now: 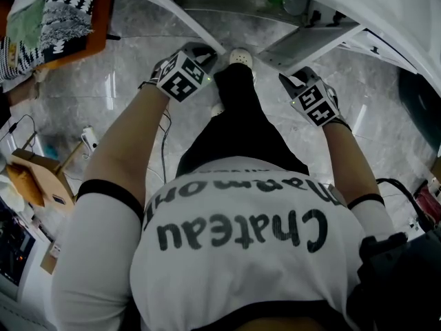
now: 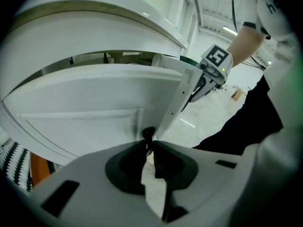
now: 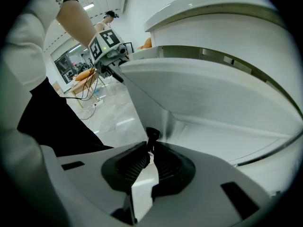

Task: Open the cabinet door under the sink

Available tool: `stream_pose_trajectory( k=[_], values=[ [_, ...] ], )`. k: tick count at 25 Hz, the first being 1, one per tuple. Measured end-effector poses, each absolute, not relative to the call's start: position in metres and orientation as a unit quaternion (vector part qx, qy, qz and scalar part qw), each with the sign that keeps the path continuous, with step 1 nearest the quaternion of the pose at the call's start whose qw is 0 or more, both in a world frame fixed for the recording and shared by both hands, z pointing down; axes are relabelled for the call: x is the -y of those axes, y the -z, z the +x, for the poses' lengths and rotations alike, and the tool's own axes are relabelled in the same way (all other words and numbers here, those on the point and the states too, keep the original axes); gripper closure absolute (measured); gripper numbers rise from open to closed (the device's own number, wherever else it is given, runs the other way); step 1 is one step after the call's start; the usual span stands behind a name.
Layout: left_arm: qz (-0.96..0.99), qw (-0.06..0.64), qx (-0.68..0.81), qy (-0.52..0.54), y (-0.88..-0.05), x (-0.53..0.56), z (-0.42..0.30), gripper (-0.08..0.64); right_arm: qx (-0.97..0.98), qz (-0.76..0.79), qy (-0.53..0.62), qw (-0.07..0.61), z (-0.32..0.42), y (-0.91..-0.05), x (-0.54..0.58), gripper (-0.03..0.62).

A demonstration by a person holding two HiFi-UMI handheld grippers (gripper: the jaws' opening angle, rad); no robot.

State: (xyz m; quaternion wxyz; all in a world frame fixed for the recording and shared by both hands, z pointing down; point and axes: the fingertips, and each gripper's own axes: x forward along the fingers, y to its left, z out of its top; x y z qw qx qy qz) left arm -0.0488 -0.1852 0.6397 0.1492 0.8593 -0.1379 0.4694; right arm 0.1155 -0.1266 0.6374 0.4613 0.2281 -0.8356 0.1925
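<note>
Two white cabinet doors stand swung out under the sink. In the head view the left door [image 1: 180, 11] and the right door [image 1: 311, 41] angle toward me. My left gripper [image 1: 204, 52] is shut on a small black knob [image 2: 148, 133] at the left door's [image 2: 94, 103] free edge. My right gripper [image 1: 292, 81] is shut on the matching black knob [image 3: 152, 135] of the right door [image 3: 213, 98]. Each gripper shows in the other's view, the right gripper [image 2: 207, 83] at its door's edge [image 2: 179, 100] and the left gripper [image 3: 112, 66] likewise.
My legs and a white shoe [image 1: 240, 58] stand between the doors on the grey marble floor. Cardboard boxes [image 1: 41, 178] and cables lie at the left. A patterned cloth on an orange mat [image 1: 55, 19] is at top left. A green bottle [image 1: 286, 2] shows inside the cabinet.
</note>
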Motion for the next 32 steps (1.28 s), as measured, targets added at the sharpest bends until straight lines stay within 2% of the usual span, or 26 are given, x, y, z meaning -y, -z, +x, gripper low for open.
stream_pose_trajectory(
  k=[32],
  values=[
    [0.837, 0.128, 0.145, -0.511, -0.642, 0.158, -0.102, 0.514, 0.806, 0.226, -0.168, 0.520, 0.159, -0.644, 0.087, 0.554]
  ],
)
